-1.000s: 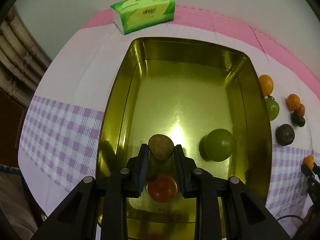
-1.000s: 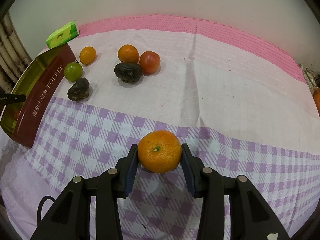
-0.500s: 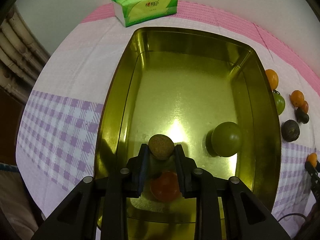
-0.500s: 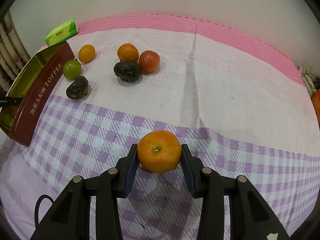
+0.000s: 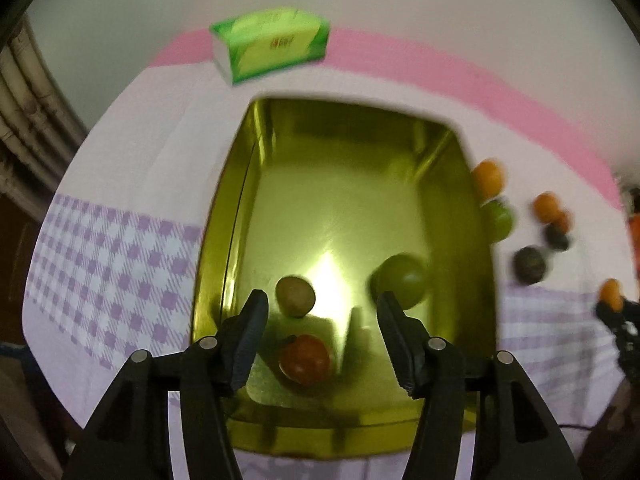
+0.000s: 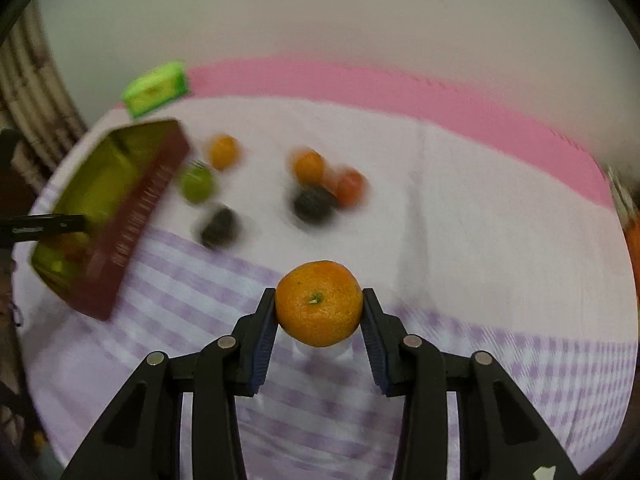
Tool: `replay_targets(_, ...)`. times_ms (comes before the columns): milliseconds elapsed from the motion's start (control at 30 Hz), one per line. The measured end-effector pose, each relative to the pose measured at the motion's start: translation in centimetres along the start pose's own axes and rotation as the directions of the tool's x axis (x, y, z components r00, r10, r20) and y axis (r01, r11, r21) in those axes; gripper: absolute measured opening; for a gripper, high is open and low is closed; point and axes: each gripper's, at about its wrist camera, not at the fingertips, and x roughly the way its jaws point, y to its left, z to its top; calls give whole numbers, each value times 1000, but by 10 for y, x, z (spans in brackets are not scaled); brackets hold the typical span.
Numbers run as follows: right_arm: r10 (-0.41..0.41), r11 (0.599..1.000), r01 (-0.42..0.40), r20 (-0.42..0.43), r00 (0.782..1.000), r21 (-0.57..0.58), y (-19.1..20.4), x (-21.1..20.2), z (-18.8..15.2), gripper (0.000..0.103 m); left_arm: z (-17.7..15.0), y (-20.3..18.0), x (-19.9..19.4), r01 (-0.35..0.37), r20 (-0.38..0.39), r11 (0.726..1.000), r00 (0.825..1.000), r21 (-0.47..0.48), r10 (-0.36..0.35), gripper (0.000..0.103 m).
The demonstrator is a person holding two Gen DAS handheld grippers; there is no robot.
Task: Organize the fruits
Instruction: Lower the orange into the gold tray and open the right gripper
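Checked purple-and-white cloth (image 6: pixel 520 360) is covering the bench, where the gold tin (image 5: pixel 240 208) is sitting. Above it the left hand-held gripper (image 5: pixel 320 314) is opening its jaws, nothing between them, a brown fruit (image 5: pixel 295 296) lying just below. The right hand-held gripper (image 6: pixel 319 314) is pinching a mandarin (image 6: pixel 319 309).

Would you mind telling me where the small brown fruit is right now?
In the left wrist view, the brown fruit lies inside the gold tin, near its left wall, above the red fruit and left of the green fruit.
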Motion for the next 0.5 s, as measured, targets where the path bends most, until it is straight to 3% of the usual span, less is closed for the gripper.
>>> replay_targets(100,101,991,-99,17,995,-88,44,-5,19,38,-2,10,-31,13,86,999,996,-31,-10,66)
replay_targets(200,201,968,-201,-11,979,-149,89,2,33,38,-12,32,-56,-64,148,992,986,-104,79,72)
replay_targets(300,237,945,-242,-47,970,-219,129,16,39,38,-24,54,-65,-136,142,975,977,-176,161,72)
replay_targets(500,235,921,-268,-145,961,-283,176,50,38,38,-46,89,-63,-174,105,942,972,-287,211,72)
